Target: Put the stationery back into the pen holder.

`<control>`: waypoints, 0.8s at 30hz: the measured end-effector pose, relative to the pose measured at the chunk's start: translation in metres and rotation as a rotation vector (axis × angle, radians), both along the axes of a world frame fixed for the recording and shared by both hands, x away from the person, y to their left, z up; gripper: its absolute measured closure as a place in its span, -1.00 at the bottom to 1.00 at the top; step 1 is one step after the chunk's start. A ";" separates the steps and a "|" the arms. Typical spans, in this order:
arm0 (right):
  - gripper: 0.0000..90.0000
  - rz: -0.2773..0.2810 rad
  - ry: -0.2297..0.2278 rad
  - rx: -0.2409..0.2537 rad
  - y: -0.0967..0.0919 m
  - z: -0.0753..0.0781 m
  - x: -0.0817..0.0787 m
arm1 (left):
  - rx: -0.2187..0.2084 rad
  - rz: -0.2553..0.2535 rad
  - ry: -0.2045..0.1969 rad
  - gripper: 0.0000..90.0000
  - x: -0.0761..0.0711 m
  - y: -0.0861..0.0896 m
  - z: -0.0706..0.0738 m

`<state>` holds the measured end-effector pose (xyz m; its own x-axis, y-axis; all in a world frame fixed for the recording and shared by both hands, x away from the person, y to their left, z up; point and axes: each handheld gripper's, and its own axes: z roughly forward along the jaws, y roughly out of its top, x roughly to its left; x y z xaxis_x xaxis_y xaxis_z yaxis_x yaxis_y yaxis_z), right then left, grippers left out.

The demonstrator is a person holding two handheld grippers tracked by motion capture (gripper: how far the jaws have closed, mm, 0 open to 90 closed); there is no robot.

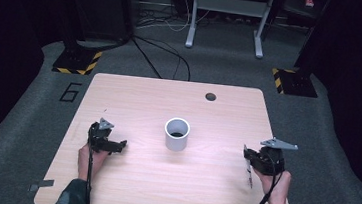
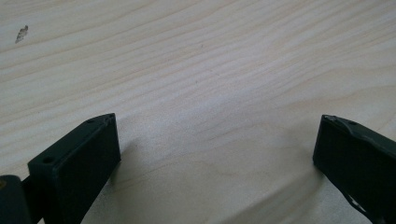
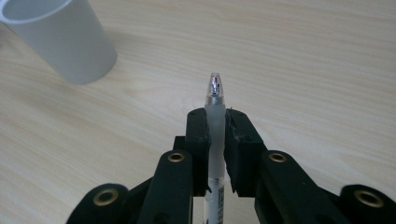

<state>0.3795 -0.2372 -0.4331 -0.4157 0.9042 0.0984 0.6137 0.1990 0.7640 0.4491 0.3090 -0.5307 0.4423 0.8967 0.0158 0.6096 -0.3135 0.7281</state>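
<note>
The right claw is squeezing a thin pen near its capped tip, at the right side of the worktop. The pen looks light, stiff and a bit slippery, so a grip on its middle is safest. The left claw is sitting wide open, holding nothing. The white cup is standing in the middle.

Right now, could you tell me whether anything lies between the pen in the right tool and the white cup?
Nothing visible does: bare table separates the pen in the right tool from the white cup.
</note>
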 end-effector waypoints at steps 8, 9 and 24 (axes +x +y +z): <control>0.78 -0.011 -0.083 0.050 0.007 0.004 -0.002 | 0.000 0.001 -0.001 -0.99 0.000 0.000 0.000; 0.78 -0.003 -0.092 0.048 0.009 0.004 -0.001 | 0.000 0.000 0.000 -0.99 0.000 0.000 0.000; 0.78 0.056 -0.153 0.090 0.036 0.009 0.011 | 0.001 -0.006 0.014 -0.98 0.001 -0.001 0.001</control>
